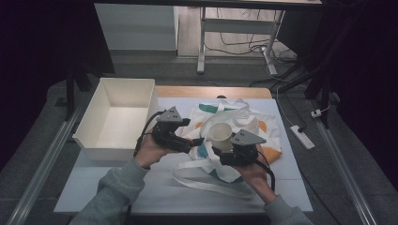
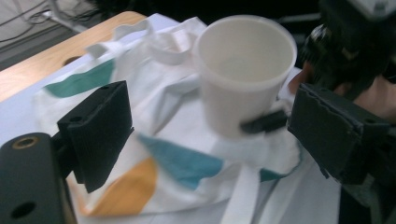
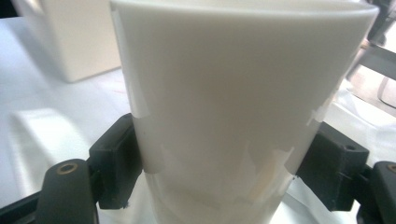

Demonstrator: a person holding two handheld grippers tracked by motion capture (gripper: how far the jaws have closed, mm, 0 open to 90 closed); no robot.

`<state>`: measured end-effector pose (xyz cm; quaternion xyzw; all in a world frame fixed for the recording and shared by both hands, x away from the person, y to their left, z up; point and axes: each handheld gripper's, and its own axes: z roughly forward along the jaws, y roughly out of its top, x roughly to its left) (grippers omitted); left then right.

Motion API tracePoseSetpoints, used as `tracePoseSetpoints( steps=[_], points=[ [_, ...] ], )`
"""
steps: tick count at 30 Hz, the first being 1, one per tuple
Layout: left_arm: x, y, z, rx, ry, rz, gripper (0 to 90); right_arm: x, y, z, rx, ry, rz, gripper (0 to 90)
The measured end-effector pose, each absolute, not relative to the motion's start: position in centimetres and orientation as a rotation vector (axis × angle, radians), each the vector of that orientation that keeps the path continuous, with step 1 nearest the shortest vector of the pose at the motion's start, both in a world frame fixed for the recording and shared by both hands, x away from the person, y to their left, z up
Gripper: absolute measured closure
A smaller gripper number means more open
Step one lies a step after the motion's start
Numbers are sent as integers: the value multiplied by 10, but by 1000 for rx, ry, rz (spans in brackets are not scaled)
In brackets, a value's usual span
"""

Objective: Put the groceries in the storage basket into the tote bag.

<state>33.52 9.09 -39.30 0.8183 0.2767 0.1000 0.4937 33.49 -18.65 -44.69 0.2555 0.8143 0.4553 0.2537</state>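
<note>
A white paper cup point(image 1: 220, 133) point(image 2: 243, 70) point(image 3: 243, 93) stands upright over a white tote bag point(image 1: 256, 123) point(image 2: 177, 163) with teal and orange patches, spread on the table. My right gripper point(image 1: 221, 151) point(image 3: 224, 172) is shut on the cup, one pad pressed against each side of its lower wall. One of its fingertips point(image 2: 264, 122) shows against the cup in the left gripper view. My left gripper point(image 1: 198, 141) point(image 2: 210, 135) hovers just left of the cup above the bag. Its jaws stand wide open with nothing gripped between them.
A deep white bin point(image 1: 117, 119) point(image 3: 70, 42) sits at the table's left side, close to my left hand. The bag's long straps point(image 1: 206, 180) loop toward the front edge. A white mat point(image 1: 286, 187) covers the tabletop. A power strip point(image 1: 302, 137) lies on the floor at the right.
</note>
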Motion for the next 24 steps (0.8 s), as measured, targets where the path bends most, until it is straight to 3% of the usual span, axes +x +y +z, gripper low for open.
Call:
tracePoseSetpoints(
  steps=[9, 24],
  points=[
    [339, 110, -394, 1976, 722, 263, 144, 358, -215, -465, 819, 2174, 1168, 226],
    [344, 128, -391, 1958, 766, 281, 151, 398, -218, -492, 898, 2195, 1108, 226]
  ],
)
